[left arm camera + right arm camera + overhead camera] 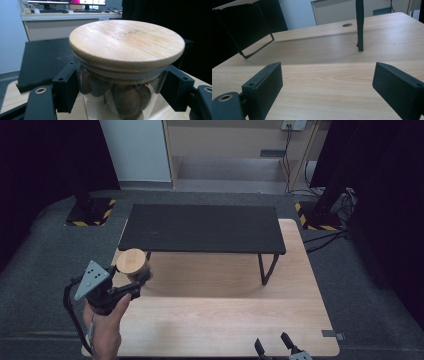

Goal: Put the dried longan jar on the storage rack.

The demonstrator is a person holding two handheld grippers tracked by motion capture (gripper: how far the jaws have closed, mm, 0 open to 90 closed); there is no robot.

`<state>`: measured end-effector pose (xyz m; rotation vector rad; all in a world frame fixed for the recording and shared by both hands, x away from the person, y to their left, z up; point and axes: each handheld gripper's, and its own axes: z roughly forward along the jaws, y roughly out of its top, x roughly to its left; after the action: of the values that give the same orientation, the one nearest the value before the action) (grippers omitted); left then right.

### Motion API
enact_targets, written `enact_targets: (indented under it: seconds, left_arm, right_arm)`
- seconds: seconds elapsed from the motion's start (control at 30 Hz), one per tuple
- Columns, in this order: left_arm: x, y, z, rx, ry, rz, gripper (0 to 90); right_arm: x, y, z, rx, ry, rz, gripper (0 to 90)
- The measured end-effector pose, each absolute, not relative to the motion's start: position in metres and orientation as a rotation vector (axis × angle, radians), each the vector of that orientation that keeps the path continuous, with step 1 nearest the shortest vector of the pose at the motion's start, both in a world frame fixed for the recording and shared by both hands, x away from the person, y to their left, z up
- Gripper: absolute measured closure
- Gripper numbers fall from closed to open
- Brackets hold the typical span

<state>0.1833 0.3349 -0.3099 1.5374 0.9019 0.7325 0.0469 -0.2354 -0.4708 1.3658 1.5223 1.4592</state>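
Pale wood, black metal, grey floor

We see a light wood-grain table carrying a matt black shelf on thin black legs; a clear glass jar with a pale bamboo lid streaked with fine grain, holding dark brown rounded things; the left claw black with a grey three-cornered plate dotted black, the right claw black with brassy screw rings; grey carpet with yellow-and-black striped stand bases.
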Motion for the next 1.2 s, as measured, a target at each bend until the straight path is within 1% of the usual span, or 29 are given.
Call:
enact_targets:
  seconds: [0.53, 0.8, 0.93, 1.2]
  left_arm:
    - [0.235, 0.334, -0.282, 1.529, 0.921, 0.774, 24.4]
    - [0.266, 0.334, -0.285, 1.536, 0.961, 0.766, 24.4]
    - [0.278, 0.332, -0.285, 1.545, 0.985, 0.796, 24.4]
    - [0.301, 0.332, -0.285, 1.553, 1.007, 0.797, 24.4]
  right_arm:
    - [0.047, -0.235, -0.469, 1.369, 1.507, 1.453, 9.5]
    - [0.049, -0.236, -0.467, 1.377, 1.500, 1.443, 9.5]
    - [0.049, -0.236, -0.467, 1.384, 1.489, 1.436, 9.5]
    - [0.049, -0.237, -0.467, 1.390, 1.477, 1.425, 9.5]
